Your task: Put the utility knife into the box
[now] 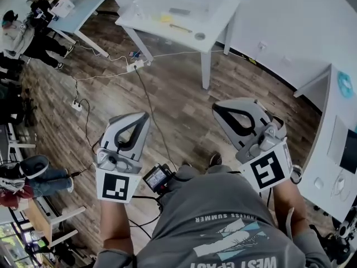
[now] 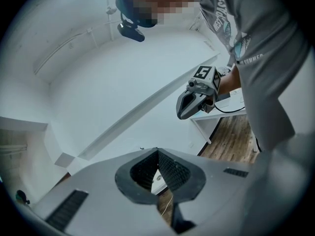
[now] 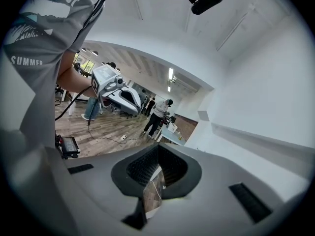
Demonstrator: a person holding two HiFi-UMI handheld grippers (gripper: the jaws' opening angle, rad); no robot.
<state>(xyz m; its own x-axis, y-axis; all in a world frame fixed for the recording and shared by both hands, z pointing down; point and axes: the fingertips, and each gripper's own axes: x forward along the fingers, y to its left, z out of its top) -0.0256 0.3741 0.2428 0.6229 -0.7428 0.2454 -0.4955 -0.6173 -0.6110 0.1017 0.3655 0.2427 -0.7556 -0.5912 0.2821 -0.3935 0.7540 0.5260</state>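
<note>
Wood floor [image 1: 178,94] below | L tool [image 1: 144,117] clenched, empty | R tool [image 1: 217,108] clenched, empty | both held out fwd, apart

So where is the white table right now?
The white table stands at the top middle of the head view, across the wooden floor from the left gripper and right gripper.
</note>
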